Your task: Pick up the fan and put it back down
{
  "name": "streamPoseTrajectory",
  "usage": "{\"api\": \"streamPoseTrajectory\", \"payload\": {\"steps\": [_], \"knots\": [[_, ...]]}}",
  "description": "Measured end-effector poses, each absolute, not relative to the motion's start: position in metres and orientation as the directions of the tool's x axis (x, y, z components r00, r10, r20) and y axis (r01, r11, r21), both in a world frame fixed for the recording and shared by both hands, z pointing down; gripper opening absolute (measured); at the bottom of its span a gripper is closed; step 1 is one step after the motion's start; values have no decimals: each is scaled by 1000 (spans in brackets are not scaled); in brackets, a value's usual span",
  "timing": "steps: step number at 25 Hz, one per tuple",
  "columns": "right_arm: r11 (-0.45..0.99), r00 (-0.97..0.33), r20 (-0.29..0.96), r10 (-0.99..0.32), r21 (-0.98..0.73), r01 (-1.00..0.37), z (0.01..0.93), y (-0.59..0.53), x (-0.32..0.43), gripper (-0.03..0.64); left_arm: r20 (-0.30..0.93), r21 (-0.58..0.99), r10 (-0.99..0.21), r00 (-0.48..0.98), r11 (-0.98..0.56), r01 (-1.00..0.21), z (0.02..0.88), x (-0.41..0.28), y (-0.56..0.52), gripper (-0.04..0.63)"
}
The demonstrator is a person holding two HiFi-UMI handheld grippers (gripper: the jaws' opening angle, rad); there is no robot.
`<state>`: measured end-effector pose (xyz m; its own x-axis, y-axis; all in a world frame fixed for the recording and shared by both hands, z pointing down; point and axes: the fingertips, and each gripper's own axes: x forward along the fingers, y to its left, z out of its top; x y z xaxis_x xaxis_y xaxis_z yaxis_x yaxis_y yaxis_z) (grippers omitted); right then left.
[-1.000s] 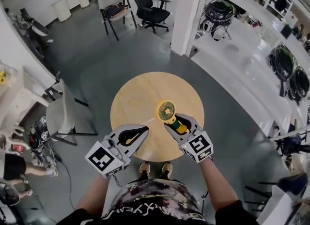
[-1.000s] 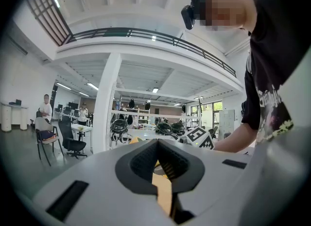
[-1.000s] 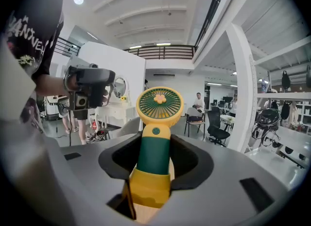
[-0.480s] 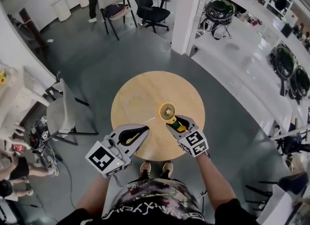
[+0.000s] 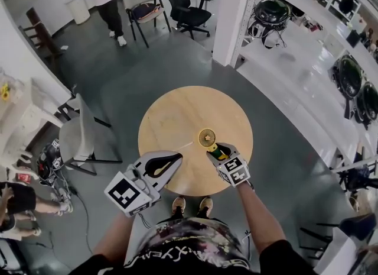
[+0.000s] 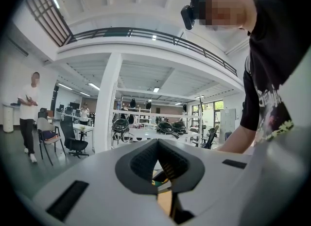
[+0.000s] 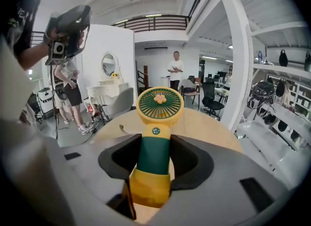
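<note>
Fan (image 7: 155, 123) clamped in my right tool (image 5: 217, 149), over the worktop (image 5: 171, 120); putting-down step, I judge; next, seat its base, then release; left tool (image 6: 157, 147) closed, empty.

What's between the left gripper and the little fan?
Head view shows bare wooden table and one thin pale strip between left gripper and fan.

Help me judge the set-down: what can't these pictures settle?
- Base of the fan: in the right gripper view the right hand-held gripper covers its underside, so contact with the table is unclear. In the head view it is too small.
- Thin pale strip on the table: too small in the head view to identify.
- Tabletop in the left gripper view: the left hand-held gripper, jaws together, blocks nearly all of it.
</note>
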<state>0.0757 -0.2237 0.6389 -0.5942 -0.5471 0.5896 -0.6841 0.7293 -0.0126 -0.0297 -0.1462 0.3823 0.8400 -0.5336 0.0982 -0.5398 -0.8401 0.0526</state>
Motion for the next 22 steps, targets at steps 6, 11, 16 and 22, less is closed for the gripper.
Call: {"api": "streamPoseTrajectory", "payload": {"steps": [6, 11, 16, 22], "knots": [[702, -544, 656, -524, -29, -712, 681, -229, 82, 185, 102, 54, -542, 834, -834, -549, 385, -35, -144, 12], [694, -508, 711, -487, -38, -719, 711, -225, 87, 185, 108, 54, -549, 829, -829, -556, 387, -37, -142, 12], [681, -475, 745, -468, -38, -731, 725, -224, 92, 186, 115, 56, -554, 825, -825, -562, 390, -36, -144, 12], [676, -443, 786, -432, -43, -736, 745, -219, 98, 186, 118, 60, -558, 822, -822, -566, 389, -37, -144, 12]]}}
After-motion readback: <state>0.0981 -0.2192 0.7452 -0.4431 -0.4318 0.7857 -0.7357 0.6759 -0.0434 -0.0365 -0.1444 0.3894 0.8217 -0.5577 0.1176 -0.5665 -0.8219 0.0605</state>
